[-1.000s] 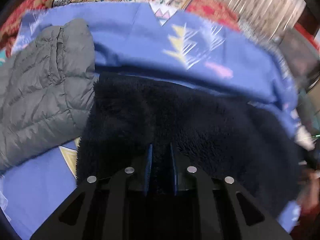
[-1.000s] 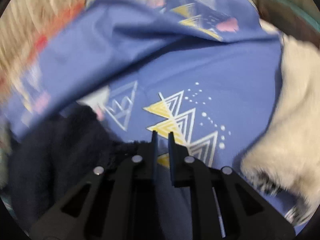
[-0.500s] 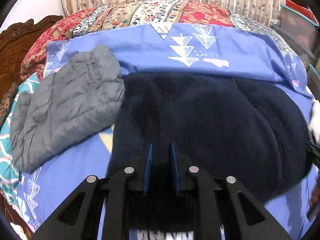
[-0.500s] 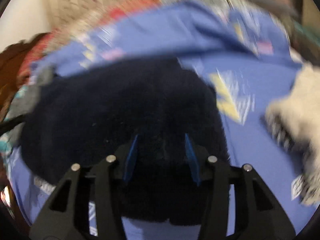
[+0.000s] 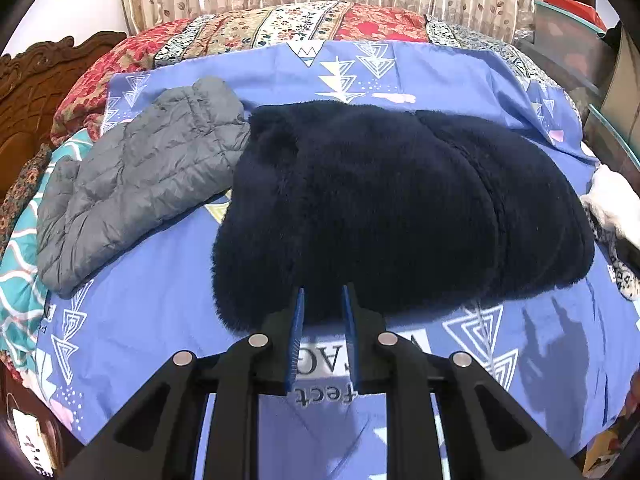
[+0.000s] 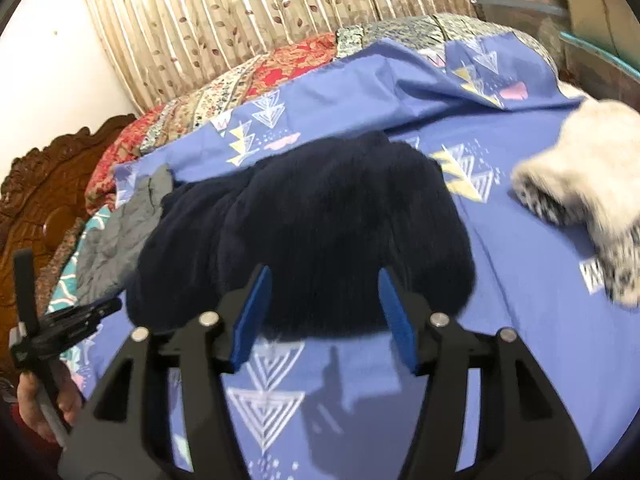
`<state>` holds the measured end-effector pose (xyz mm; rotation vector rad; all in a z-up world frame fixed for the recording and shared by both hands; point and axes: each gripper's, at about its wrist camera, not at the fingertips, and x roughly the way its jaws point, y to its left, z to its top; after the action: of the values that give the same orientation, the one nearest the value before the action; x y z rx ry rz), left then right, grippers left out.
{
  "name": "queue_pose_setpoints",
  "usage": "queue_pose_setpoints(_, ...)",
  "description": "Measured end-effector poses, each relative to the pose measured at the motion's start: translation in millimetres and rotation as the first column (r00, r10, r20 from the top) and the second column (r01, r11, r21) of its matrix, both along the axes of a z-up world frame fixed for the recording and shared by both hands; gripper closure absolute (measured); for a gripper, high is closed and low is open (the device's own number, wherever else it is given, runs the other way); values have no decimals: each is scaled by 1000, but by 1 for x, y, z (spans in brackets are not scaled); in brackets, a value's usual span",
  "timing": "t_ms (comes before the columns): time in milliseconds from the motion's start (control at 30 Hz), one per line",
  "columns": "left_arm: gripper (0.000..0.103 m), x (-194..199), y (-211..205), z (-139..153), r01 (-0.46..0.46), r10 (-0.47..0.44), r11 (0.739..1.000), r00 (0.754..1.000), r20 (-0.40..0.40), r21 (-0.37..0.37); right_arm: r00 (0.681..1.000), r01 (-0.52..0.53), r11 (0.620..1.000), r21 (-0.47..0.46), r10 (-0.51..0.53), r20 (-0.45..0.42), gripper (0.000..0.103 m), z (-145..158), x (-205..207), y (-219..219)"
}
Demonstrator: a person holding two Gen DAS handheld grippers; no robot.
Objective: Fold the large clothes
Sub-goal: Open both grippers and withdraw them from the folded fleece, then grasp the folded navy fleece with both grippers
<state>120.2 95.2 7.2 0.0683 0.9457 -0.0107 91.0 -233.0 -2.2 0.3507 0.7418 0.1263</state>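
A dark navy fleece garment (image 5: 400, 208) lies folded in a bundle on the blue patterned bedsheet (image 5: 152, 312). It also shows in the right wrist view (image 6: 312, 232). My left gripper (image 5: 322, 296) hovers just in front of the fleece's near edge, its jaws a narrow gap apart with nothing between them. My right gripper (image 6: 324, 284) is wide open and empty, also in front of the fleece's near edge. The left gripper shows at the left edge of the right wrist view (image 6: 108, 306), held in a hand.
A grey puffer jacket (image 5: 136, 184) lies left of the fleece. A white fluffy garment (image 6: 588, 196) lies to the right. A floral quilt (image 5: 280, 28) and curtains sit behind. A carved wooden headboard (image 6: 44, 184) is at the left.
Both grippers have let go of the fleece and pulled back from it. The right gripper opened wide. The fleece now rests folded on the sheet.
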Motion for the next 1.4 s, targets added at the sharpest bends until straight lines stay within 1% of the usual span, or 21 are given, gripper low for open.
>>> queue_pose_setpoints(100, 60, -6, 3, 2, -3, 2, 1000, 1000, 8, 10, 1000, 0, 1000, 13, 0, -24, 46, -12, -14, -5)
queue_pose_setpoints(200, 60, -8, 6, 2, -11, 11, 1000, 1000, 11, 22, 998, 16, 999, 28, -14, -60, 46, -25, -18, -11)
queue_pose_setpoints(267, 57, -10, 9, 0, -19, 19, 999, 1000, 12, 32, 996, 28, 998, 58, -23, -83, 45, -34, -22, -16)
queue_pose_setpoints(300, 57, -11, 10, -1, -22, 21, 999, 1000, 13, 36, 995, 30, 997, 70, -23, -100, 42, -40, -23, -18)
queue_pose_setpoints(367, 54, -13, 13, -4, -26, 26, 999, 1000, 10, 43, 992, 26, 997, 72, -17, -125, 41, -49, -27, -20)
queue_pose_setpoints(467, 51, -19, 18, -14, -39, 39, 998, 999, 2, 58, 987, 12, 998, 65, -1, -162, 40, -61, -32, -19)
queue_pose_setpoints(600, 49, -31, 22, -30, -56, 57, 997, 998, -21, 51, 974, -12, 998, 68, 27, -223, 40, -84, -45, -12)
queue_pose_setpoints(733, 48, -45, 17, -48, -44, 46, 997, 998, -43, 60, 959, -44, 998, 53, 57, -277, 40, -104, -56, 1)
queue_pose_setpoints(933, 48, -58, 7, -68, -20, 26, 995, 998, -58, 98, 941, -70, 996, 53, 83, -329, 40, -124, -62, 13)
queue_pose_setpoints(1167, 48, -63, 0, -73, -12, 17, 995, 999, -49, 98, 941, -80, 996, 45, 90, -325, 39, -120, -58, 18)
queue_pose_setpoints(1233, 48, -61, 1, -70, -9, 13, 996, 999, -42, 88, 945, -82, 996, 40, 90, -315, 39, -116, -56, 17)
queue_pose_setpoints(1333, 48, -55, 11, -56, -3, 4, 998, 1000, -16, 56, 951, -87, 994, 68, 103, -292, 38, -109, -52, 12)
queue_pose_setpoints(1400, 47, -47, 24, -44, -8, 8, 999, 1000, 6, 38, 956, -95, 989, 110, 121, -266, 30, -103, -50, 4)
